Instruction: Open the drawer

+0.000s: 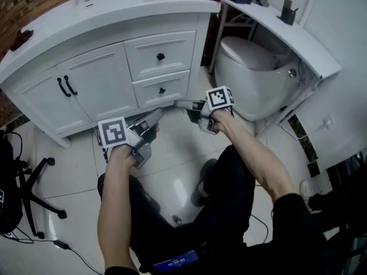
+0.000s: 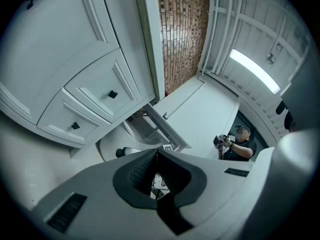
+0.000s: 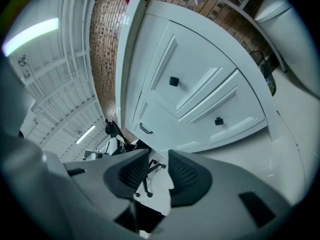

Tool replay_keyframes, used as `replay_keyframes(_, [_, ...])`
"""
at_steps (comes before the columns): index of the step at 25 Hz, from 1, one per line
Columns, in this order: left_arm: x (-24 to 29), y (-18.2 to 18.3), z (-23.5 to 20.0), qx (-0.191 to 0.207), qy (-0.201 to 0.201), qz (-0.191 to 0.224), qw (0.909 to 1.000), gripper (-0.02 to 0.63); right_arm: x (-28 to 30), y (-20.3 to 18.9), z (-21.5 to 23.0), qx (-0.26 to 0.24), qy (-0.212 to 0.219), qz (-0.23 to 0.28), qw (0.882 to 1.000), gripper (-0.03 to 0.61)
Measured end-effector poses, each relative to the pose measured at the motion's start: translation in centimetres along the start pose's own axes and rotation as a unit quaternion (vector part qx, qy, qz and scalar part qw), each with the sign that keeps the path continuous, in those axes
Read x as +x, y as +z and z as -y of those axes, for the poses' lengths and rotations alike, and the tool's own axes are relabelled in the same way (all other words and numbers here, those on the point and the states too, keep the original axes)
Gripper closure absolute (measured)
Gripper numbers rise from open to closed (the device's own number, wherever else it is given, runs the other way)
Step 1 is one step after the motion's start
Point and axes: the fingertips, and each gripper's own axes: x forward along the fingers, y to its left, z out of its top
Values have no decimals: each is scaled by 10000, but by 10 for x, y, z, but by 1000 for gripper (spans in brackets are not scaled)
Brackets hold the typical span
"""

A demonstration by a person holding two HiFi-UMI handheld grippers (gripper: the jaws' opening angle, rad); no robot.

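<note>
- The vanity cabinet [image 1: 97, 82] fills the upper left of the head view. At its right end, next to the toilet [image 1: 252, 67], the upper drawer [image 1: 146, 53] sits over the lower drawer [image 1: 148, 91].
- Both drawers lie flush with the cabinet front, so the opening looks not yet begun. Each has one small dark knob in its middle, and the task does not say which drawer is meant.
- The right hand-held gripper [image 1: 179, 103] is at the centre of the head view and points toward the frame's left. It is just under the lower drawer's bottom edge and touches nothing.
- Its jaws stand a narrow way apart with nothing between them. Through the gap only the floor [image 1: 172, 153] and a distant chair show. I judge that this small opening suits a pinch on a small knob.
- In the right gripper view both knobs lie above and to the right of the jaws, so this gripper is not lined up on either one.
- The left hand-held gripper [image 1: 156, 116] is just left of centre in the head view and points up and right toward the cabinet's foot. Its jaws meet at the tips and hold nothing.
- In the left gripper view the drawers lie at the left of the frame, well off the jaw line. This gripper is probably only waiting while the right one does the pull.
- Both grippers are held low over the floor, probably because the drawers sit low.
</note>
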Motion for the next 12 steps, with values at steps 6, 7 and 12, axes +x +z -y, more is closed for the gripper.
replay_keyframes(6, [11,10,-17,-71,50,-17,10000,623,12,12,29,43,-145,-128,9998,413])
replay_keyframes(7, [12,11,-21,-124,76,-12,9999,623,15,14,33,35,-151,-173,9997,408])
replay_keyframes(12, [18,19,-33,-33,160,-45,9999,623,30,14,53,70,-224,-423,9988,403])
